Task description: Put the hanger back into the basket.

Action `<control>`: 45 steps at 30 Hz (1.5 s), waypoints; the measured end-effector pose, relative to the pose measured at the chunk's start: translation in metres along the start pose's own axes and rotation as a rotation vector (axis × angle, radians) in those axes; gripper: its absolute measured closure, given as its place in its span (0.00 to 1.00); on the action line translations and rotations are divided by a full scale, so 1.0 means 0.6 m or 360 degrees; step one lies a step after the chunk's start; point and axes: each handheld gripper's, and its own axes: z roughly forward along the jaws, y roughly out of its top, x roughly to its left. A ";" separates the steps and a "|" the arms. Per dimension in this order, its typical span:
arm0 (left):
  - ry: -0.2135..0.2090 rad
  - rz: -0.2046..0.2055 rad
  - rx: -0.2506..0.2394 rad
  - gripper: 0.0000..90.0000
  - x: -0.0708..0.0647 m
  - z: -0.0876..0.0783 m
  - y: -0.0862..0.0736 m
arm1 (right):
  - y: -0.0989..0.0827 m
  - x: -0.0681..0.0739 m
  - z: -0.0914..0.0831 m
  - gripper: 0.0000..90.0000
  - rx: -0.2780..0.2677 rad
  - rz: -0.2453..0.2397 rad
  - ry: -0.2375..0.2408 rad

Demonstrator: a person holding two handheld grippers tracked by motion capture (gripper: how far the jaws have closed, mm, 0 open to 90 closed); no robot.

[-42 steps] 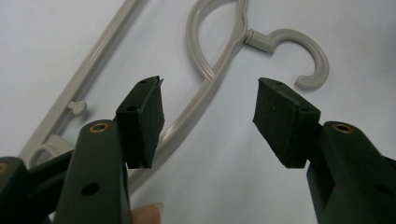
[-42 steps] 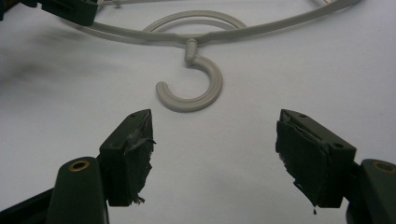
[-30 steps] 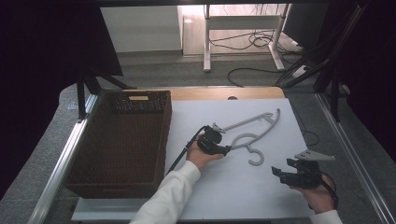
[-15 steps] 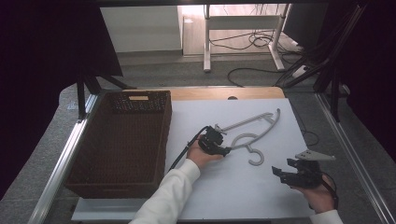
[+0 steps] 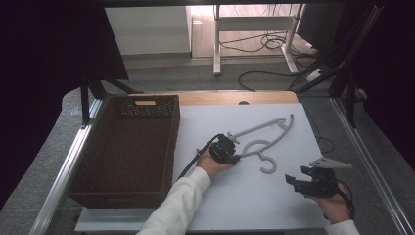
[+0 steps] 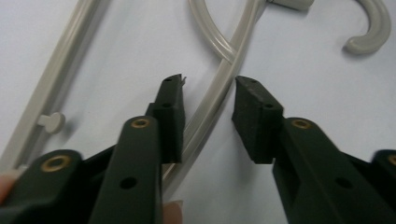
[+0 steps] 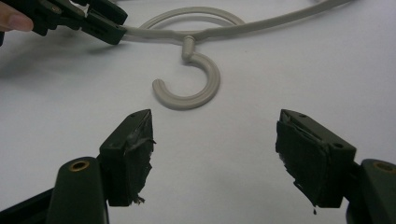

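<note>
A grey plastic hanger (image 5: 266,131) lies flat on the white table top (image 5: 244,200), with its hook (image 5: 268,166) pointing toward the near edge. My left gripper (image 5: 234,152) is at the hanger's left end. In the left gripper view it (image 6: 208,84) stands open, its jaws on either side of one hanger arm (image 6: 212,100); the right pad is clear of the arm. My right gripper (image 5: 292,181) is held near the table's front right, open and empty (image 7: 215,119). It faces the hook (image 7: 191,88) from a short way off, and the left gripper (image 7: 100,21) shows beyond.
A brown wicker basket (image 5: 147,100) takes up the left side of the table, next to the white top. A metal rail (image 5: 58,181) runs along the table's left edge. Cables and a desk frame (image 5: 254,29) are on the floor beyond.
</note>
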 end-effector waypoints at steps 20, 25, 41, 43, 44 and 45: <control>0.0071 0.0307 0.0055 0.83 -0.032 -0.002 0.000 | 0.002 0.000 0.000 0.31 -0.0008 0.0000 -0.0008; 0.0045 0.0289 0.0053 0.84 -0.029 -0.002 0.000 | 0.003 0.001 0.000 0.31 -0.0006 -0.0005 -0.0007; -0.0024 0.0220 0.0036 0.91 -0.025 -0.005 0.005 | 0.005 -0.001 -0.008 0.32 -0.0050 0.0008 -0.0038; -0.0050 0.0193 0.0019 0.91 -0.022 -0.009 0.007 | 0.005 -0.002 -0.009 0.32 -0.0058 0.0012 -0.0044; -0.0061 0.0178 0.0007 0.91 -0.020 -0.011 0.008 | 0.006 -0.003 -0.010 0.32 -0.0066 0.0016 -0.0046; -0.0093 0.0131 -0.0023 0.91 -0.017 -0.017 0.011 | 0.006 -0.004 -0.012 0.32 -0.0071 0.0014 -0.0050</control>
